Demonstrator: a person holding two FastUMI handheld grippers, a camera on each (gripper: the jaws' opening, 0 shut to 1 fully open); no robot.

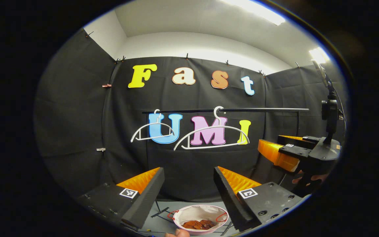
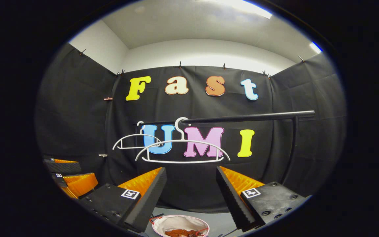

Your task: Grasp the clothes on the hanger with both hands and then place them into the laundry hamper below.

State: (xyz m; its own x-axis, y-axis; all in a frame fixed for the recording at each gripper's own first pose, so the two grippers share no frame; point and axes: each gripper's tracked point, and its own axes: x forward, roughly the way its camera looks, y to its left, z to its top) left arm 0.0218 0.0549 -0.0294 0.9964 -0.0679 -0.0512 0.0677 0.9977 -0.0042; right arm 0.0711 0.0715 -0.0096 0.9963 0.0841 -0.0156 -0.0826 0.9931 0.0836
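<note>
Clothes status?
— Rust-brown crumpled clothes [image 1: 198, 224] lie inside the round white fabric laundry hamper [image 1: 194, 212] on the grey floor, below the rail.

Hangers?
— Two bare white plastic hangers [image 1: 212, 135] hang on the black horizontal rail [image 1: 262, 110].

Tool state?
— Left gripper [image 1: 189, 184]: fingers spread wide, nothing between them. Right gripper [image 2: 191, 186]: same, wide and unloaded, above the hamper.

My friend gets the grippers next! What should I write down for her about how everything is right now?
Left gripper: open, holding nothing.
Right gripper: open, holding nothing.
Both white hangers hang bare on the black rail.
The reddish-brown clothes lie inside the white laundry hamper on the floor below.
Done: clothes appear to be off the hanger and in the hamper.
Left: probably nothing.
</note>
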